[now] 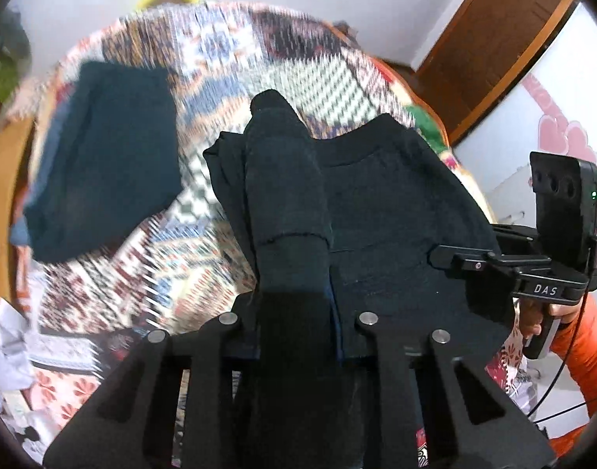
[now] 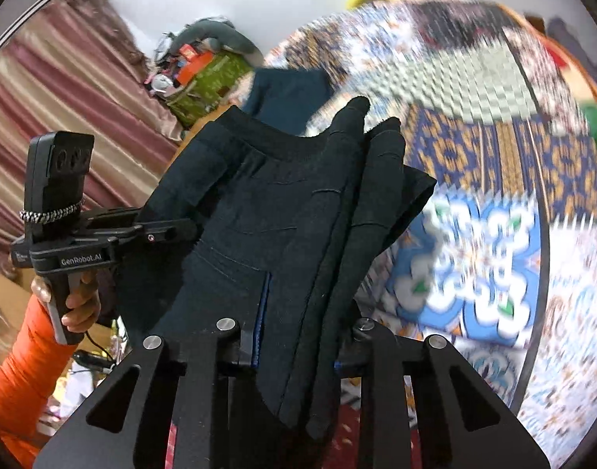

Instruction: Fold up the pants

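Patterned bedding point(image 1: 228, 58) is blurring behind everything in both wrist views, with a brown door point(image 1: 490, 35) showing at the far right and striped maroon curtains point(image 2: 63, 90) hanging at the left.

I am looking along my left gripper point(image 1: 294, 297), and its jaws are pressing nearly together on a bunched roll of the dark pants point(image 1: 376, 203); the cloth is standing up between the 2 fingers and spreading out to the right. At the right edge, the other device is reaching into the same garment, gripped by a hand in an orange sleeve.

I am seeing my right gripper point(image 2: 298, 336) doing the same: its jaws are closing on several stacked folds of the pants point(image 2: 259, 215), with blue pad edges showing on either side of the fabric. The waistband is stretching leftward from these jaws to the left device's tip. The garment is hanging lifted between both grippers, above the bedding.

A second, teal folded garment point(image 1: 103, 156) is lying flat on the bedding at the far left.
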A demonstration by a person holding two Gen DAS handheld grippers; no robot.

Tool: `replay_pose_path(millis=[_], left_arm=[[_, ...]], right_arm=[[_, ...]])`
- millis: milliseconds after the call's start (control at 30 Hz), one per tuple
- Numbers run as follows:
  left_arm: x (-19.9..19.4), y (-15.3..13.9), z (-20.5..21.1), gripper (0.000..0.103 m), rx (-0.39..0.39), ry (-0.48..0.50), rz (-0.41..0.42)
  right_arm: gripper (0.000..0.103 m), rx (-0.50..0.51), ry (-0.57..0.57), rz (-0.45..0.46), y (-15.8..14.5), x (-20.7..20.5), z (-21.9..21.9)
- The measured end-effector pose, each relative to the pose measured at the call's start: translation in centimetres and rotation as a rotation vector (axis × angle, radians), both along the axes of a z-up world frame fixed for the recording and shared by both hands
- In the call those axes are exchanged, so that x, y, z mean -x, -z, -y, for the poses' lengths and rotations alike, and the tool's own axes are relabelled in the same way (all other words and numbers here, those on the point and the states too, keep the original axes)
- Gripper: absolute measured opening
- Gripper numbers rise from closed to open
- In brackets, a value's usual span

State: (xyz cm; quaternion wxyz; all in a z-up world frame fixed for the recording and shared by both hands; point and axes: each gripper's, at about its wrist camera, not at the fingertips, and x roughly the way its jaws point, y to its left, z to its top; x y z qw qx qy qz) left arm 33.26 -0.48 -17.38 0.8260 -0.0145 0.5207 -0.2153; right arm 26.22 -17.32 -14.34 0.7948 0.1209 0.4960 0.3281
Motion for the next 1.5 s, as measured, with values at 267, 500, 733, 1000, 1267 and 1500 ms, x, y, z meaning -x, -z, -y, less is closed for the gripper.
replay_pose_path(millis=[267, 500, 733, 1000, 1267, 1500], left_arm=[[-0.9, -7.4, -5.2, 0.024, 0.002, -0.127, 0.210], [-4.5, -10.3, -10.8, 0.024, -0.019, -0.236, 0.290], [-11.1, -6.7, -16.7, 0.024, -0.014, -0.337, 0.238], [-16.8, 1.8, -19.5, 0.024, -0.084, -0.401, 0.169], [-20.5, 10.5, -20.8, 0.035, -0.133, -0.447, 0.074], [-18.4, 9.5, -20.9, 0.042, -0.173, -0.474, 0.088]], right_arm=[[0.022, -0.045, -0.021, 0.184, -6.3, -3.9, -4.8], [0.022, -0.055, -0.060, 0.260, -8.1, -9.0, -10.4], [0.022, -0.007, -0.070, 0.257, -4.3, -14.5, -15.7], [0.022, 0.092, -0.098, 0.199, 2.6, -19.8, -20.5], [0.026, 0.210, -0.048, 0.088, 8.7, -22.3, -21.9], [0.035, 0.217, 0.026, 0.051, 7.7, -20.3, -19.6]])
